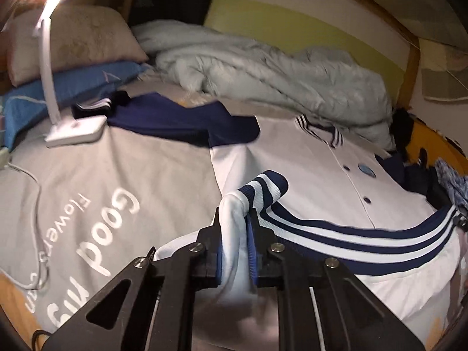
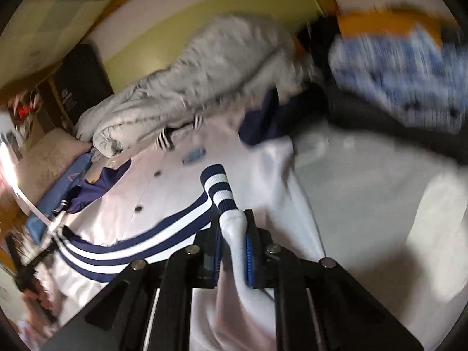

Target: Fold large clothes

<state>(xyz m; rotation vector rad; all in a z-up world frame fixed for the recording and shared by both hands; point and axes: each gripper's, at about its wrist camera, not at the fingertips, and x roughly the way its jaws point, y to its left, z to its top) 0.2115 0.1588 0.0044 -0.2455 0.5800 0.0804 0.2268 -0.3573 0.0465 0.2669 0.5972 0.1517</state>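
Observation:
A white jacket with navy sleeves, dark buttons and a navy-and-white striped hem lies front up on the bed. My left gripper is shut on the left corner of its striped hem and holds it lifted over the jacket body. My right gripper is shut on the hem's other corner, also lifted. The striped band stretches between the two grippers. The jacket shows in the right wrist view too, with its collar toward the duvet.
A grey sheet with white lettering covers the bed. A white lamp base and its cable lie at the left. A crumpled grey duvet and pillows sit behind. Dark and blue-white clothes are heaped at the right.

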